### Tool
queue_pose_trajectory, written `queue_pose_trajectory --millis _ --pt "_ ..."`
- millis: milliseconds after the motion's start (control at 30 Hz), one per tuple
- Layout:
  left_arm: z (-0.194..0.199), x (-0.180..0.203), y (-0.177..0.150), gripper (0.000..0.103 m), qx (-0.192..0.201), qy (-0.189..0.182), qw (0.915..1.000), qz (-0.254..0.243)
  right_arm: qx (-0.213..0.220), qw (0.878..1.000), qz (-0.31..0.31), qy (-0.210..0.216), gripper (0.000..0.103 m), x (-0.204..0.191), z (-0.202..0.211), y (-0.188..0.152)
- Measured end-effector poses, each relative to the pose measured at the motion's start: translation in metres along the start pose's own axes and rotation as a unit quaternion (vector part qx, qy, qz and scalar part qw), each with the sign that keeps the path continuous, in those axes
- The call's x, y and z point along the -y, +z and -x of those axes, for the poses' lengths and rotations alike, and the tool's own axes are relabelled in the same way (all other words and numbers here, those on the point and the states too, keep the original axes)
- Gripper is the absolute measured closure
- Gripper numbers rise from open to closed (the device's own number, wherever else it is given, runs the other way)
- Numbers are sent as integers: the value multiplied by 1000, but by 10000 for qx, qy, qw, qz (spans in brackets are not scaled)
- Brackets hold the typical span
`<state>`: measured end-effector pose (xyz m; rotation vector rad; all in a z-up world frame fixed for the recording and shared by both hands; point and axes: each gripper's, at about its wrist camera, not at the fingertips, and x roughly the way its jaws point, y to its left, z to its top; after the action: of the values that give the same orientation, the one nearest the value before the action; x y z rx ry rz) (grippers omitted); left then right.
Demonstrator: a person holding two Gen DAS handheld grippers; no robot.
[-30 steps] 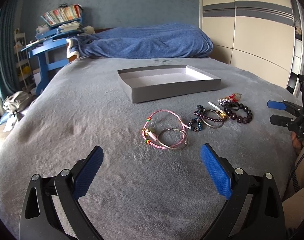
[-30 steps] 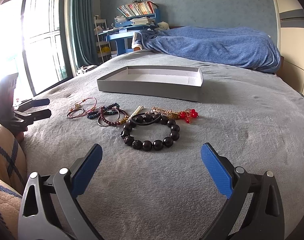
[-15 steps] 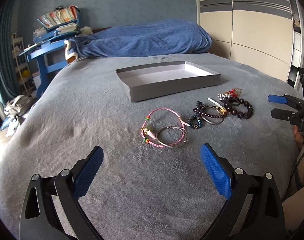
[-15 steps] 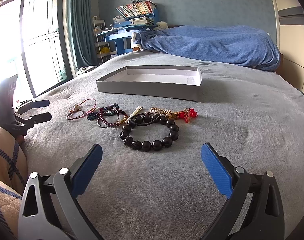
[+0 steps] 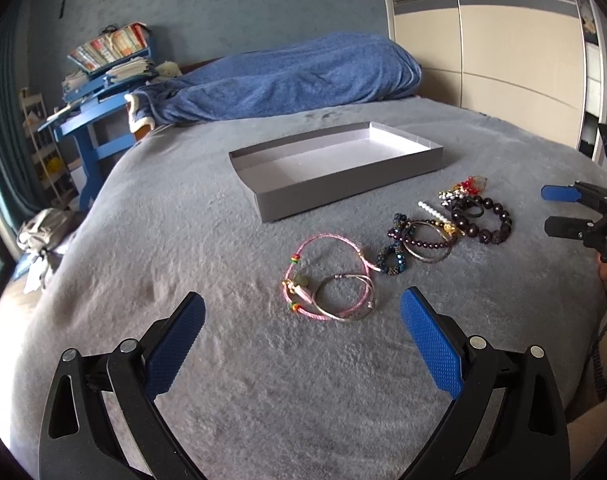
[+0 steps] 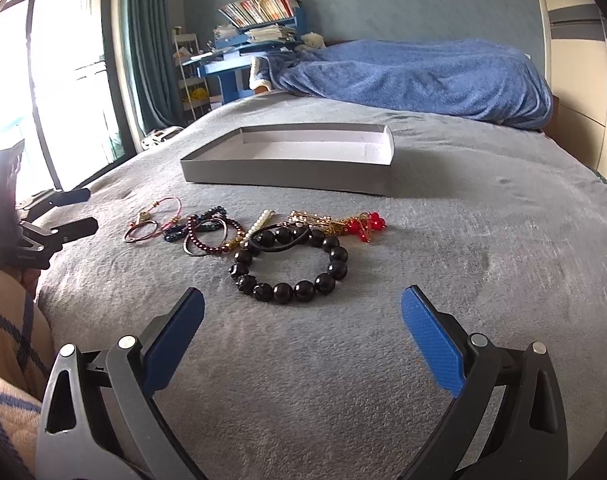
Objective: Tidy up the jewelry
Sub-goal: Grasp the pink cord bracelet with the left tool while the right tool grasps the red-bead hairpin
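A row of jewelry lies on the grey bedspread in front of an empty grey box (image 5: 343, 188) (image 6: 287, 172). A pink cord bracelet (image 5: 323, 280) (image 6: 159, 220) lies nearest my left gripper (image 5: 303, 344), which is open and empty just short of it. A black bead bracelet (image 6: 289, 264) (image 5: 483, 216) lies nearest my right gripper (image 6: 303, 344), also open and empty. Between them lie dark beaded bracelets (image 5: 415, 240) (image 6: 207, 232), a pearl clip (image 6: 259, 224) and a red-and-gold piece (image 6: 355, 224). Each gripper shows at the edge of the other's view.
A rumpled blue blanket (image 5: 279, 76) (image 6: 415, 76) lies across the far end of the bed. A blue desk with books (image 5: 103, 80) stands beyond the bed's far left corner. A wardrobe (image 5: 503, 40) is on the right, a window (image 6: 63, 92) on the left.
The left gripper has drifted slightly toward the pink bracelet and the view has tilted down a little. The right gripper has eased toward the black bead bracelet. Both stay open.
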<state>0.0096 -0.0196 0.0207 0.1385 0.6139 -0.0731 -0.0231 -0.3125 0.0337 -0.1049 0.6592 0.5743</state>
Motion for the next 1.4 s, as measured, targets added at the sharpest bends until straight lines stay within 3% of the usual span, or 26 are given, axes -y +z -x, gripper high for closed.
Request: queue_pose_trajectory --millis 133,467,600,767,933,1100,1133,1200,1233,1300,1367,1400 --pt "-11 -6 6 6 -273 64 9994 183 -166 9998 -125 -19 6 2 -7 4" --pt "-43 -11 21 6 -891 310 9955 102 -292 9981 -457 -292 6 16 -21 22" --pt "-56 -18 30 6 -1047 343 9933 347 -362 9963 -659 -421 6 25 -30 29" --pt "-70 -32 39 7 -1193 260 9905 640 -416 9950 -777 -478 16 29 -35 36" --pt "-86 -31 44 22 -1283 19 9904 514 -444 9945 -742 -593 17 30 -42 42" --pt "-104 -29 47 44 -1450 -269 9878 510 -507 9918 -935 -710 26 41 -56 52" --pt "-107 -28 47 47 -1477 -315 9872 513 -540 9914 -954 -719 29 43 -60 55" --pt "-112 -27 46 63 -1530 -394 9862 486 -604 9907 -958 -755 38 46 -68 59" --pt "-113 -26 45 68 -1534 -393 9863 467 -658 9902 -949 -786 47 48 -74 61" --pt "-114 -25 44 92 -1498 -359 9871 449 -797 9889 -944 -827 62 51 -84 63" --pt "-112 -25 45 99 -1442 -329 9880 454 -946 9871 -965 -858 89 53 -93 62" --pt "-110 -26 45 100 -1389 -332 9887 456 -972 9867 -973 -869 96 54 -95 61"
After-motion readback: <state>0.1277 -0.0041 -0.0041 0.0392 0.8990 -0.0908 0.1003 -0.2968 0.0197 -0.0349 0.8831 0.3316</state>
